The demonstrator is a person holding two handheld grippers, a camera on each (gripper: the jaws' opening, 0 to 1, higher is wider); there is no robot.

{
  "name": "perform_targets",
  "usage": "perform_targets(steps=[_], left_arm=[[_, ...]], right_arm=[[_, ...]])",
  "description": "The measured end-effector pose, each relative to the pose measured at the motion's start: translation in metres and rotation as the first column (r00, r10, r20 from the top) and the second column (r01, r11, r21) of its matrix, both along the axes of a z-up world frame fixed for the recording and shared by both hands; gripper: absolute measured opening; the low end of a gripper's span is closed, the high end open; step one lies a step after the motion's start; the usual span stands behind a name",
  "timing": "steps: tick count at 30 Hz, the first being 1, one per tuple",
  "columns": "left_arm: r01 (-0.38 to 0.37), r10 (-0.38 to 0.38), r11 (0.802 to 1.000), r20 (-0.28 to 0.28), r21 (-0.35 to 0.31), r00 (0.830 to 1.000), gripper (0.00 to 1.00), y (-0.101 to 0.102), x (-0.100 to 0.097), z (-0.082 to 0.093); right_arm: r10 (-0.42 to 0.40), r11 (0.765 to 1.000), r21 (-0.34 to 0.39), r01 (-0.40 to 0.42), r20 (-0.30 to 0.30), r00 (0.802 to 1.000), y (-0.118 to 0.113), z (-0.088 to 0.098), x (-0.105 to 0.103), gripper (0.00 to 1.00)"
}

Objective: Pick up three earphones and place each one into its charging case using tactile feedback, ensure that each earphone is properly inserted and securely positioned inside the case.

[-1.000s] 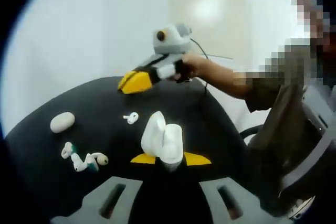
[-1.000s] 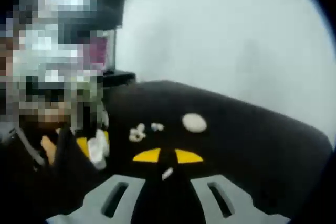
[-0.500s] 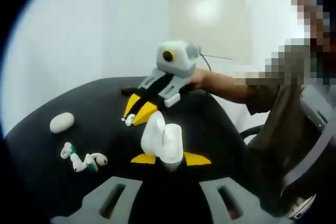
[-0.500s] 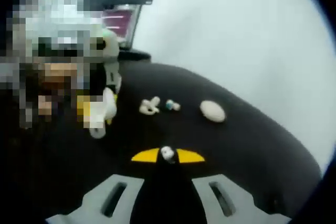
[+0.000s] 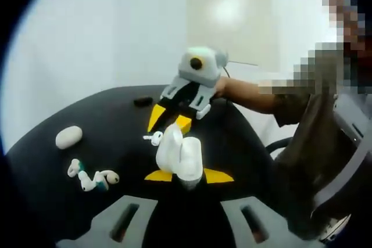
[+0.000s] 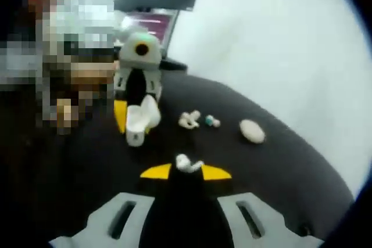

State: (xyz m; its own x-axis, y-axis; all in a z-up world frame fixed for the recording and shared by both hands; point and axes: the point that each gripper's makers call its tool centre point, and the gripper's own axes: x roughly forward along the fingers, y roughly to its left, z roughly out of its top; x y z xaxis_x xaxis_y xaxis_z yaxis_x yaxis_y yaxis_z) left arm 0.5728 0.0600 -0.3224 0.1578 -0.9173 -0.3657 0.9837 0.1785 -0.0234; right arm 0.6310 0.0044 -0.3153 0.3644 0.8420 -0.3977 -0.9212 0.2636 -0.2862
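The left gripper [image 5: 180,175] has its yellow jaws clamped on the open white charging case [image 5: 179,156], held upright above the black table [image 5: 104,114]. The right gripper [image 6: 185,171] has its jaws pinched on one white earphone [image 6: 187,164], which sits just to the left of the case, near its lid, not yet over the opening. Inserted so far: cannot be confirmed, as the case interior is not legible. Outstanding: a cluster of loose earphones [image 5: 90,176] lies on the table at near left, and a white oval case [image 5: 68,136], lid down, lies beyond it. Judgement: task at an early stage, with the held earphone still to be seated.
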Motion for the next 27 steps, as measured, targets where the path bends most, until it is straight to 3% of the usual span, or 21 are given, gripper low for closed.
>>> perform_targets(steps=[6, 8, 11, 13, 17, 20, 25, 27], left_arm=[[-0.001, 0.001, 1.0, 0.004, 0.002, 1.0, 0.14, -0.001, 0.0, 0.0], [-0.003, 0.003, 1.0, 0.008, 0.002, 1.0, 0.14, -0.001, -0.001, 0.0], [-0.003, 0.003, 1.0, 0.012, 0.001, 1.0, 0.14, -0.001, -0.001, 0.0], [-0.002, 0.002, 1.0, 0.01, 0.002, 1.0, 0.14, -0.001, -0.001, 0.0], [-0.002, 0.002, 1.0, 0.006, -0.001, 1.0, 0.14, -0.001, -0.001, 0.0], [-0.004, 0.004, 1.0, 0.003, -0.002, 1.0, 0.14, 0.002, 0.002, 0.001], [-0.002, 0.002, 1.0, 0.001, -0.003, 1.0, 0.14, 0.001, 0.001, 0.0], [-0.001, 0.001, 1.0, 0.0, -0.003, 1.0, 0.14, 0.001, 0.001, 0.0]], right_arm=[[-0.152, 0.988, 0.002, 0.152, -0.044, 0.987, -0.02, 0.0, 0.02, 0.17], [-0.165, 0.985, 0.036, 0.171, -0.126, 0.978, -0.017, -0.003, 0.014, 0.17], [-0.133, 0.969, 0.15, 0.197, -0.358, 0.924, -0.005, -0.001, -0.002, 0.2], [-0.132, 0.962, 0.17, 0.213, -0.395, 0.909, -0.001, 0.0, -0.003, 0.29], [-0.109, 0.98, 0.125, 0.157, -0.324, 0.94, 0.01, -0.003, 0.0, 0.27], [-0.024, 0.996, 0.074, 0.044, -0.251, 0.968, 0.022, -0.004, -0.003, 0.24], [0.11, 0.994, 0.009, -0.111, -0.208, 0.972, 0.034, -0.006, -0.004, 0.24], [0.124, 0.992, 0.006, -0.126, -0.206, 0.971, 0.035, -0.005, -0.001, 0.24]])
